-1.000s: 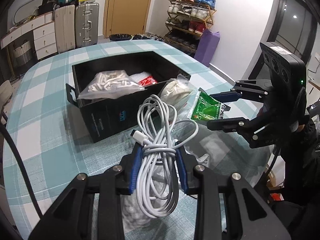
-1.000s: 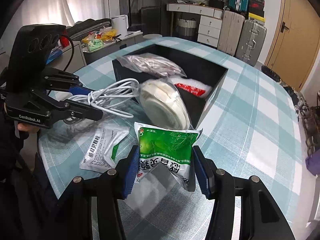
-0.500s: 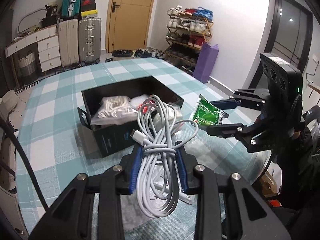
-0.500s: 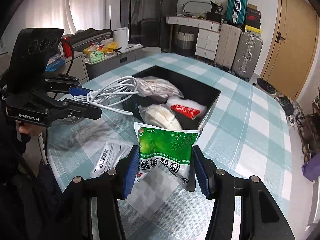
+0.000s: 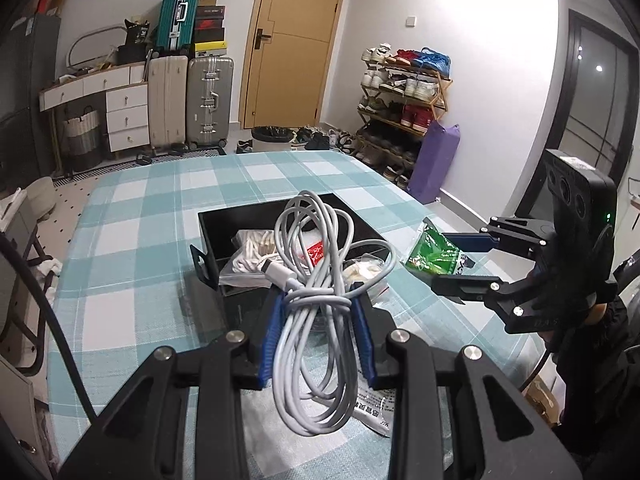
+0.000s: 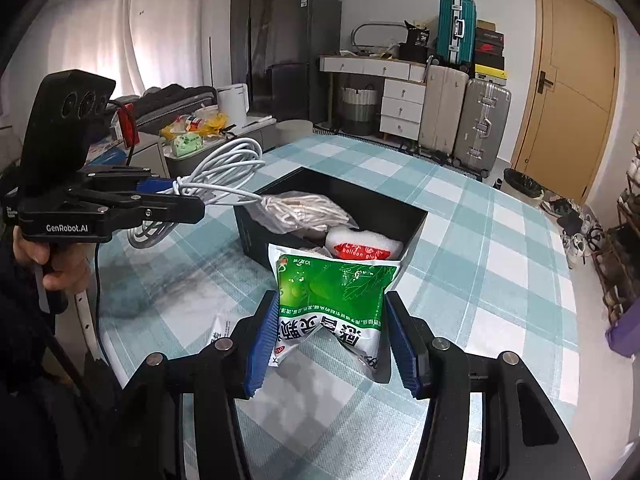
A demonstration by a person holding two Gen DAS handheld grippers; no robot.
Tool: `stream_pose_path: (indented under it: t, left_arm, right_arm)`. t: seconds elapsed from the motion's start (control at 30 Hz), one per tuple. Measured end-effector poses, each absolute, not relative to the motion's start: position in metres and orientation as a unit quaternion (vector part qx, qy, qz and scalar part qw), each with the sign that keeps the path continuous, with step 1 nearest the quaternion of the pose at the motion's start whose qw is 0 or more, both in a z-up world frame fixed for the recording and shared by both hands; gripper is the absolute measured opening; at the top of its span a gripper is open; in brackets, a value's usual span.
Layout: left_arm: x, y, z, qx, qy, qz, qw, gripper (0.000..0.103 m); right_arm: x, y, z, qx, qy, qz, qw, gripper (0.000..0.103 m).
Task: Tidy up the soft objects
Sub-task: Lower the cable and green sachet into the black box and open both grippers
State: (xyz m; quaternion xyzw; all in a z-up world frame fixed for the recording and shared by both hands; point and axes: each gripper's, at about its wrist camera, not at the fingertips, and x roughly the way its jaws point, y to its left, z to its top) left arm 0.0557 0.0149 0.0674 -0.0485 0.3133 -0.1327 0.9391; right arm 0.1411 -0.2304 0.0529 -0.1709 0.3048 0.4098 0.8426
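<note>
My left gripper (image 5: 318, 304) is shut on a coiled white cable (image 5: 316, 332) and holds it high above the table, near the black box (image 5: 208, 232). The cable also shows in the right wrist view (image 6: 224, 172). My right gripper (image 6: 332, 312) is shut on a green and white packet (image 6: 336, 296), held above the table on the box's near side; the packet also shows in the left wrist view (image 5: 434, 254). The box (image 6: 412, 220) holds a clear bag of white cord (image 6: 304, 210) and a white pack with a red label (image 6: 362, 246).
A white sachet (image 5: 374, 408) lies on the checked tablecloth (image 5: 132, 240) under my left gripper. A clear bag (image 5: 364, 272) leans at the box's near corner. Suitcases, drawers and a shoe rack stand beyond the table.
Both grippers have risen and drawn back from the box with their loads. The box now looks smaller and farther away in both views.
</note>
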Motion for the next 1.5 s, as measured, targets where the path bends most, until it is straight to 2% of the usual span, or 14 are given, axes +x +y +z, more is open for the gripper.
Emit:
stream_pose_path:
  t: [0.67,1.5]
  left_arm:
    - [0.084,0.023,0.066,-0.062,0.29,-0.095,0.95,0.031]
    - [0.139,0.029,0.05,-0.064,0.311,-0.061,0.946,0.031]
  right_arm:
    - [0.16,-0.226,0.055,-0.134,0.309,0.389,0.858,0.053]
    - [0.206,-0.187,0.054,-0.132,0.322,0.4,0.848,0.053]
